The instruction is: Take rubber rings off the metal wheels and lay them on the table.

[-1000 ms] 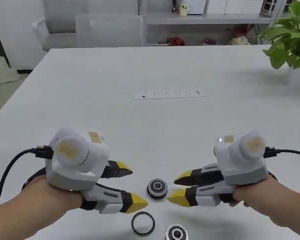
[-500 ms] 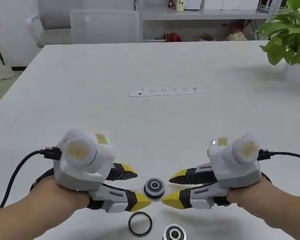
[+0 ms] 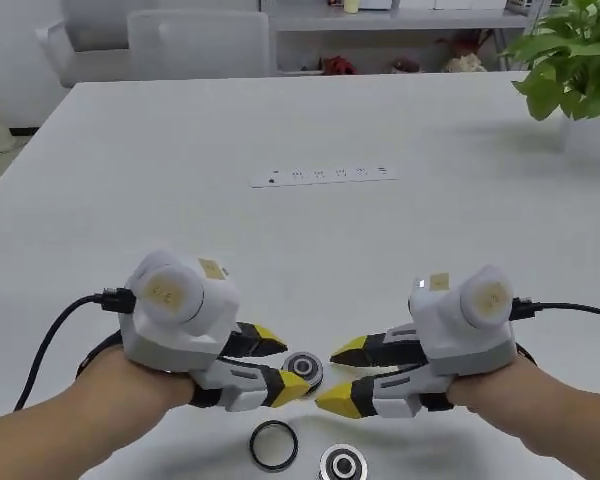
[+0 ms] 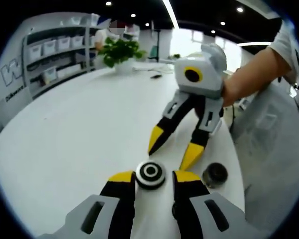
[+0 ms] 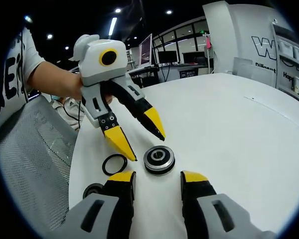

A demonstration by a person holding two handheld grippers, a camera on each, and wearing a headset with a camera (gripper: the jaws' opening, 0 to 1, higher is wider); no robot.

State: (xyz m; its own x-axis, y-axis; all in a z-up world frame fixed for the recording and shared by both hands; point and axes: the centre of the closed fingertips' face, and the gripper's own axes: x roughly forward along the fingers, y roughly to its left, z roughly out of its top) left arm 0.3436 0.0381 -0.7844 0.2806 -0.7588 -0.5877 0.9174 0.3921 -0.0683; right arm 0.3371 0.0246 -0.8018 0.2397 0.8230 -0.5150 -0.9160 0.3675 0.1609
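Here we go: the left claw is spread, its yellow tips either side of the wheel, though whether they touch it I can't tell. The right claw is spread too, its tips just short of the wheel from the other side. The wheel lies flat on the surface, close to the near edge, about mid-width.

The danger is that this small, round piece sits on a smooth top. If the left claw closes off-centre, the wheel could skid out or tip. If the right claw catches metal along with rubber, the ring won't peel, and stretched rubber can snap back.

The wheel itself has a bright metal hub in concentric circles and a black rubber band round the rim. A loose ring, a thin black hoop, lies flat nearer the edge. Beside it is a second wheel, and either could be knocked off the near edge.
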